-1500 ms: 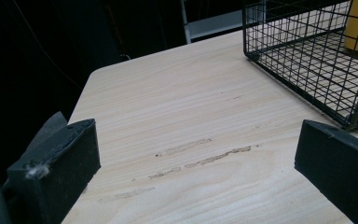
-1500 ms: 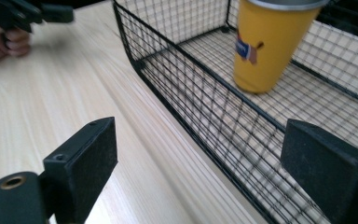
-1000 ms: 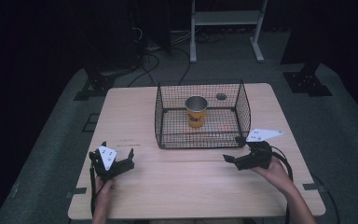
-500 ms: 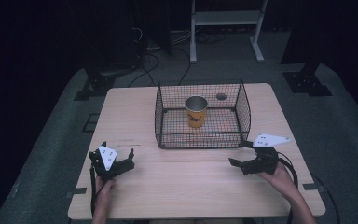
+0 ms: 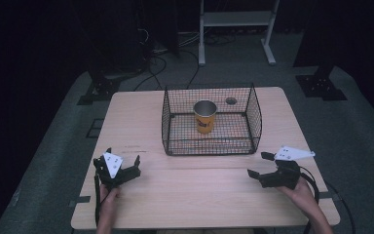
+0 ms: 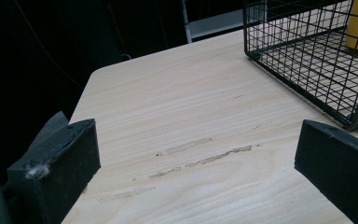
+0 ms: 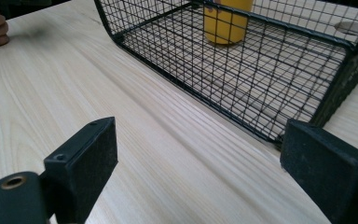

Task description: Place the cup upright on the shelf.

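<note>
Both grippers sat wide open and empty, cup waiting in the basket.
The left gripper (image 5: 118,165) rested near the table's (image 5: 190,195) front-left corner; the right gripper (image 5: 262,165) hovered front-right, holding nothing; the yellow cup (image 5: 205,116) stood upright inside the wire basket (image 5: 209,146), well apart from both.

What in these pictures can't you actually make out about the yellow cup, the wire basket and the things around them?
- Cup: its printed label is too small in the high view; the left tool view's edge cuts it off and the right tool view crops its top.
- Small round thing on the table behind the wire basket: too small and dim to identify.
- Faint marks on the table: too small to read.
- Surroundings: lost in darkness.
</note>
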A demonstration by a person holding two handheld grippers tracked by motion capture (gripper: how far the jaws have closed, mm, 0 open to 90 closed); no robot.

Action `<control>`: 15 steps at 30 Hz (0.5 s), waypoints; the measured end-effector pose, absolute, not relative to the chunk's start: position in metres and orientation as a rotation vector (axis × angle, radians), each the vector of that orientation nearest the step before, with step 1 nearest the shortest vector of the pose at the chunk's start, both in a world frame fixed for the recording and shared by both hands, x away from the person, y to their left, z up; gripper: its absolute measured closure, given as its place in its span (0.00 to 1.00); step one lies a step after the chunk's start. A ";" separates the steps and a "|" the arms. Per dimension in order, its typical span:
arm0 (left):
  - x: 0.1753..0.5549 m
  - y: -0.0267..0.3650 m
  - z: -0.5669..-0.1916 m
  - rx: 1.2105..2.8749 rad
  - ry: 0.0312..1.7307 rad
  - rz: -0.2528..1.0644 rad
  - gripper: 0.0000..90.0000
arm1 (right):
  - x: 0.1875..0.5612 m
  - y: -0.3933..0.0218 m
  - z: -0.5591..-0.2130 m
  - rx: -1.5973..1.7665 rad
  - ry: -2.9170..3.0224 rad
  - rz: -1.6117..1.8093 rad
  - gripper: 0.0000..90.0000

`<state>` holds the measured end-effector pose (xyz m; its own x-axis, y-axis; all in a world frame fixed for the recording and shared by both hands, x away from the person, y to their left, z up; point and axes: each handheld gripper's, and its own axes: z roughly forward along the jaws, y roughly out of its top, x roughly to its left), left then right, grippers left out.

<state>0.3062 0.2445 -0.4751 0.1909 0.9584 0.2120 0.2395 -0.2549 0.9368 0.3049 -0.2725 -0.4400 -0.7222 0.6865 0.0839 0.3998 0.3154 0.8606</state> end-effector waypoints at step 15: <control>0.306 0.245 -0.475 1.650 1.161 1.118 0.00 | 0.288 -0.293 -0.465 1.072 2.237 1.362 0.11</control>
